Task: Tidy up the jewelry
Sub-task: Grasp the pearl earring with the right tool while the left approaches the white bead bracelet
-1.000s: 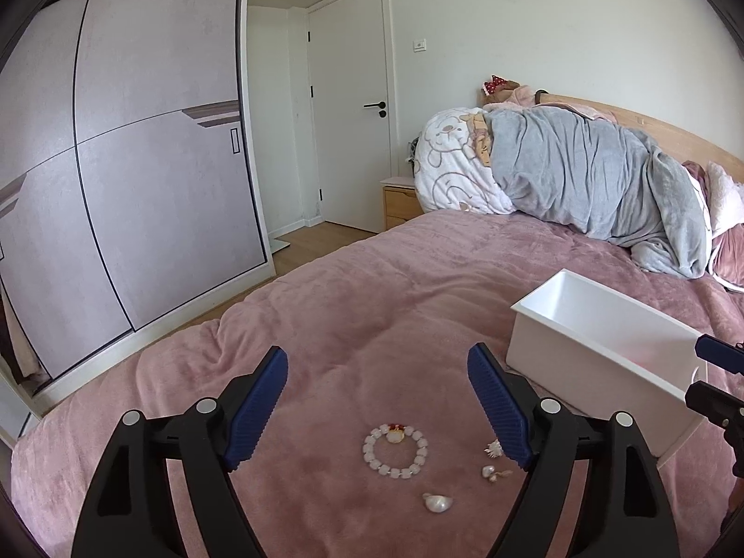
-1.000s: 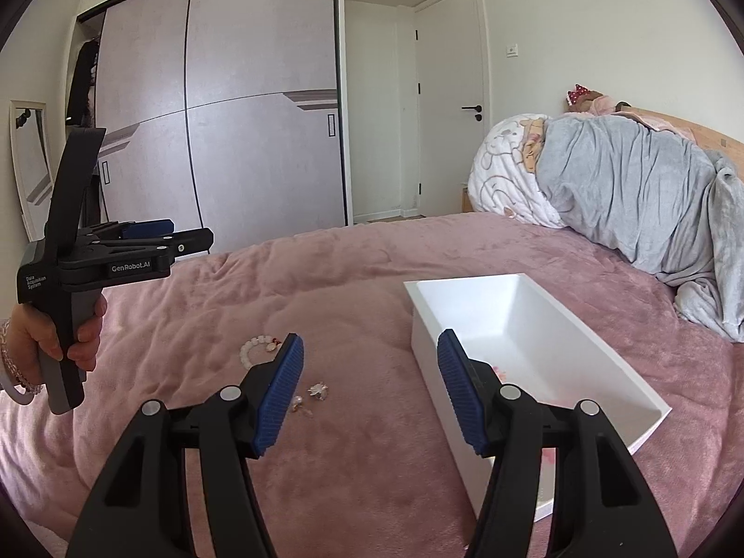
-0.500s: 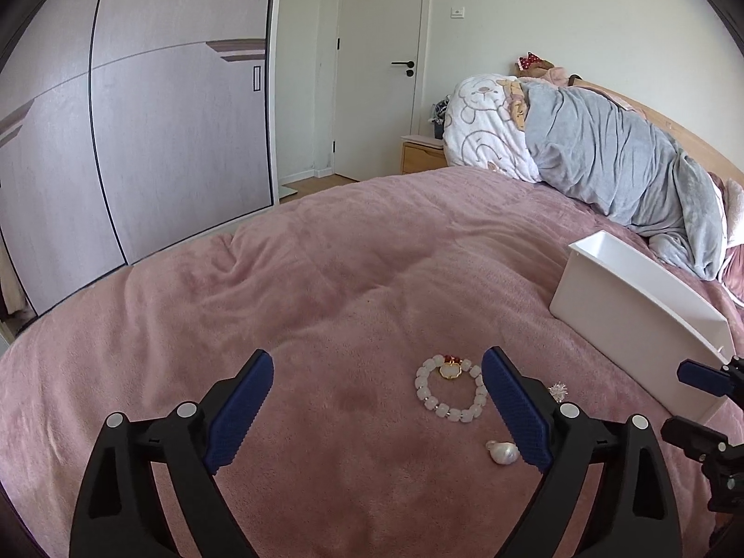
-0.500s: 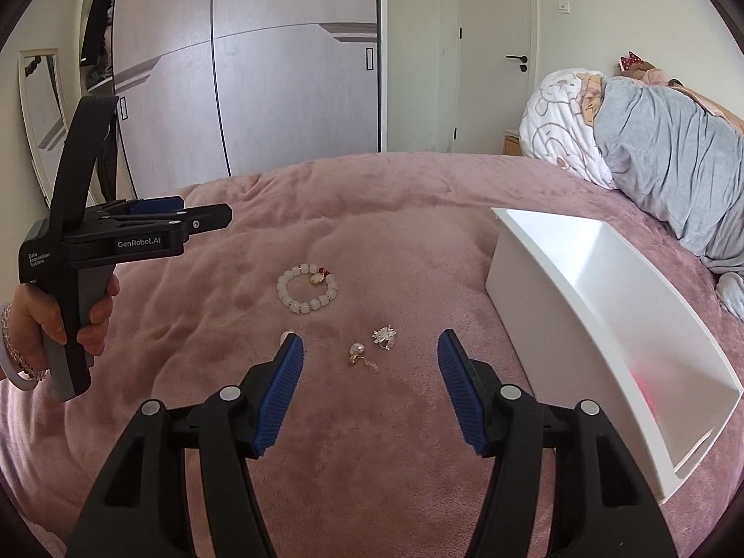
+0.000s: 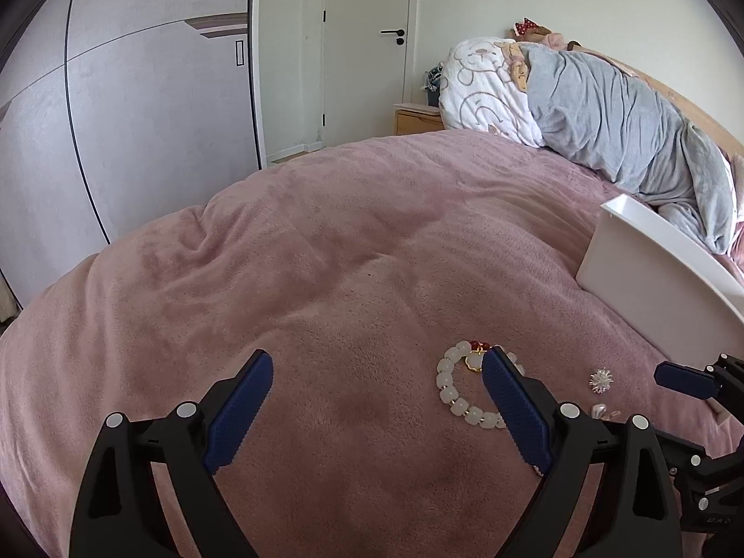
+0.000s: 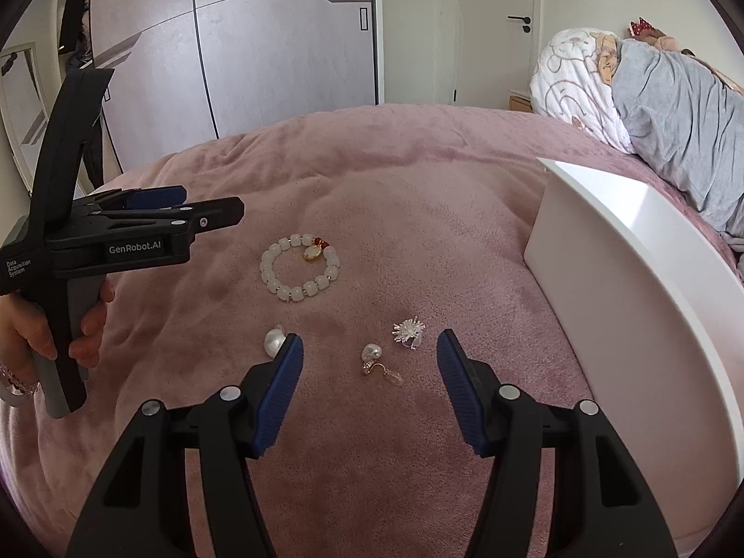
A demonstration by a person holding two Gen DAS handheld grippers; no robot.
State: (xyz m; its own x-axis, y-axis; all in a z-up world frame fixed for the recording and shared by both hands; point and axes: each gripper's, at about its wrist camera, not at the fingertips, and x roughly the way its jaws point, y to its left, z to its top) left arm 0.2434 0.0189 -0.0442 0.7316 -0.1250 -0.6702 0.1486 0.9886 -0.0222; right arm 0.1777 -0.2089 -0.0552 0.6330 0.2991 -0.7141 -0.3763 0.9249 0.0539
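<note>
A white bead bracelet (image 6: 300, 271) with a gold and red charm lies on the pink blanket (image 6: 418, 176). Nearer lie a round pearl piece (image 6: 273, 340), a pearl earring with a gold clasp (image 6: 374, 359) and a silver spiky brooch (image 6: 409, 330). My right gripper (image 6: 369, 348) is open and empty, low over the earring. My left gripper (image 5: 376, 362) is open and empty; its right finger overlaps the bracelet (image 5: 458, 395) in the left wrist view. The left gripper also shows in the right wrist view (image 6: 204, 209), left of the bracelet.
A white open box (image 6: 618, 251) stands on the bed at the right, and it also shows in the left wrist view (image 5: 651, 260). A grey duvet (image 5: 618, 125) and a printed pillow (image 5: 488, 88) lie at the bed's head. Wardrobe doors (image 5: 139, 107) stand beyond the left edge.
Both grippers have swung left and down toward the jewelry. The right gripper now sits over the earring, away from the box. The left gripper has closed in on the bracelet.
</note>
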